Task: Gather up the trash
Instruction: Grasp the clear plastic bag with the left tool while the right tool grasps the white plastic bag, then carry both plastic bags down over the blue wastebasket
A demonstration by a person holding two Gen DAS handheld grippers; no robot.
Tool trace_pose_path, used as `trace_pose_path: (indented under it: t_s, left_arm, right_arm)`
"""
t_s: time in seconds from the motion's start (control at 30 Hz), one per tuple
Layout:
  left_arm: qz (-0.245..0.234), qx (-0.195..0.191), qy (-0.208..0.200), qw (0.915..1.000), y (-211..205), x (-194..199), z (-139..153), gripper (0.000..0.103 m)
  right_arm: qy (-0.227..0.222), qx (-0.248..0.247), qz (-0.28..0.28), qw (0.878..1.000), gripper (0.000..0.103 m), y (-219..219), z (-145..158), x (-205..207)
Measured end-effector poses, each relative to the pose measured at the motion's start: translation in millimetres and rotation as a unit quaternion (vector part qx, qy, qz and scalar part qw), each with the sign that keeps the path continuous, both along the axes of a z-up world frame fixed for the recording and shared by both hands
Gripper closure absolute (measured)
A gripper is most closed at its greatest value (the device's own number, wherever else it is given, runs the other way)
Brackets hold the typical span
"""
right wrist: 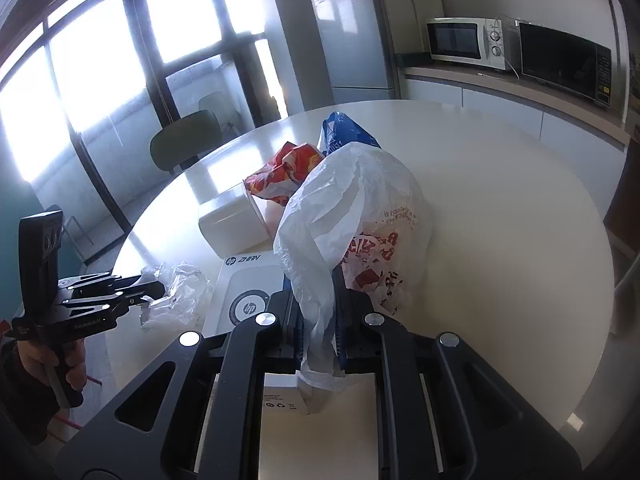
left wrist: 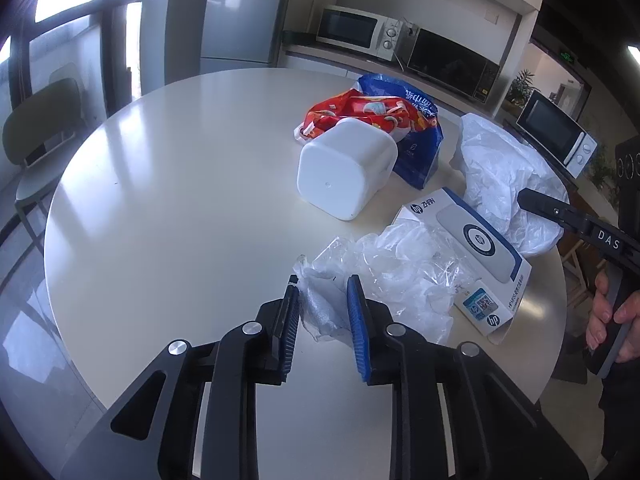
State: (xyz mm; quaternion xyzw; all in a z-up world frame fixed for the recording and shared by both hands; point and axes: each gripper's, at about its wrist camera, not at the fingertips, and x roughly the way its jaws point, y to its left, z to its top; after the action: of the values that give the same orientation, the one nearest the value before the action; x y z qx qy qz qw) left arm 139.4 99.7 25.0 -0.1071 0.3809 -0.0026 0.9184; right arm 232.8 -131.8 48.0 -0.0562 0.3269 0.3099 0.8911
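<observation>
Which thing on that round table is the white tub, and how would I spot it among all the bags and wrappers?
Start at the round white table. Near its middle, just in front of the red snack wrapper and the blue bag, the white tub lies tipped on its side. It is the only rigid, plain white, boxy thing there; its neighbours are crumpled film or printed packaging.

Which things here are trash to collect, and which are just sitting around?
Trash: clear plastic wrap, white plastic bag, HP box, red snack wrapper, blue bag.
Lying about: white container, microwaves, chair.
</observation>
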Motion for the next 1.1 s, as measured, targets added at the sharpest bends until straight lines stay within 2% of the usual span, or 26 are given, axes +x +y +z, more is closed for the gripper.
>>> trace_pose_path:
  t_s: [0.5,0.77,0.97,1.1]
  left_arm:
    - [-0.001,0.021,-0.022,0.9995,-7,-12,13,0.085]
    - [0.005,0.024,-0.039,0.9989,-6,-24,27,0.085]
    - [0.005,0.026,-0.044,0.9986,-8,-42,35,0.085]
    - [0.004,0.027,-0.053,0.9982,-10,-52,42,0.085]
  right_arm:
    - [-0.037,0.004,0.003,0.999,0.095,-14,23,-21]
    - [-0.055,0.014,0.024,0.998,0.096,-23,40,-49]
    - [-0.04,0.041,0.053,0.997,0.096,-29,49,-68]
    - [-0.039,0.041,0.064,0.996,0.096,-34,55,-86]
